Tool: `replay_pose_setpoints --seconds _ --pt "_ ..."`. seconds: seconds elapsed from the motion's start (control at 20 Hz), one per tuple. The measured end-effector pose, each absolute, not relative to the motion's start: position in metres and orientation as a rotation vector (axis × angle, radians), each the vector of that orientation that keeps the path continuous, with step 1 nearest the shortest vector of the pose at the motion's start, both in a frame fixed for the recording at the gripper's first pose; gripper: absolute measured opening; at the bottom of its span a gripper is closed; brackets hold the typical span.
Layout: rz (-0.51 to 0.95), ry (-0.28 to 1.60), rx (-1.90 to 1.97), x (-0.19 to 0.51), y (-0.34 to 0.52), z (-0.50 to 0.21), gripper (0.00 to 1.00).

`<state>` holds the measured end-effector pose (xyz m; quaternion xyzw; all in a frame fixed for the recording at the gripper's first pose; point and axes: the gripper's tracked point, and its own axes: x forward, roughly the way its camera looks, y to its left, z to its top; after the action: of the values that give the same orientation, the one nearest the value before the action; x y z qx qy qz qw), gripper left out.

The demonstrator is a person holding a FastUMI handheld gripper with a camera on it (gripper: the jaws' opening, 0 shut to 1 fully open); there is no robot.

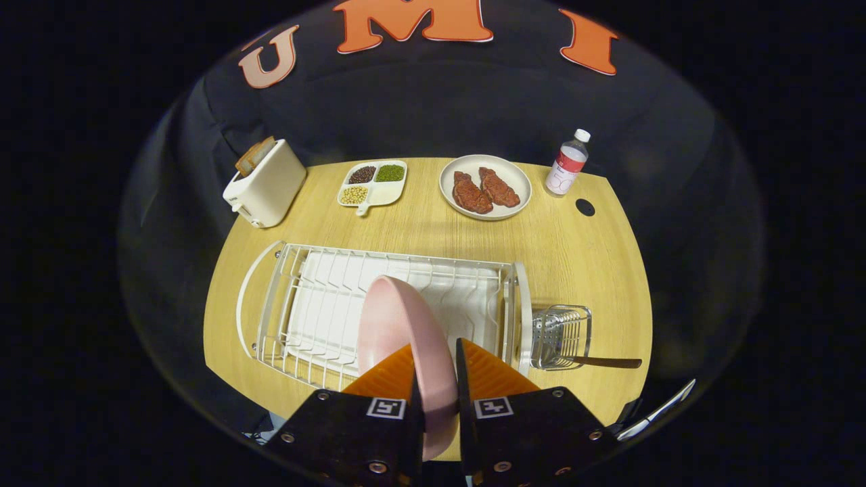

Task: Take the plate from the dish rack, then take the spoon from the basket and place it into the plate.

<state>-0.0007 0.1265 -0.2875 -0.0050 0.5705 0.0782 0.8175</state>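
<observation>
holding the pink plate [399, 318] on edge, the hand-held gripper [434, 362] has both fingers pinched on its rim over the dish rack [298, 304]. the spoon [605, 362] lies right, handle pointing right out of the basket [561, 335].
</observation>
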Motion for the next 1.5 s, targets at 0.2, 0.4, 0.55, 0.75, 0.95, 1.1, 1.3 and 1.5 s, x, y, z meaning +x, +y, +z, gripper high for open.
replay_pose_setpoints --seconds 0.2,0.4,0.55,0.75,0.95,1.1,1.3,1.5 --pt "0.192 1.183 0.055 -0.013 0.122 -0.270 0.23" --pt "0.204 1.170 0.089 -0.035 0.109 -0.260 0.23" --pt "0.223 1.172 0.129 -0.055 0.101 -0.259 0.23" --pt "0.223 1.181 0.159 -0.080 0.084 -0.266 0.23" --pt "0.200 1.216 0.198 -0.110 0.067 -0.280 0.22" --pt "0.202 1.243 0.243 -0.132 0.062 -0.290 0.22" --pt "0.185 1.267 0.268 -0.150 0.052 -0.308 0.23" --pt "0.176 1.281 0.272 -0.162 0.051 -0.326 0.23"
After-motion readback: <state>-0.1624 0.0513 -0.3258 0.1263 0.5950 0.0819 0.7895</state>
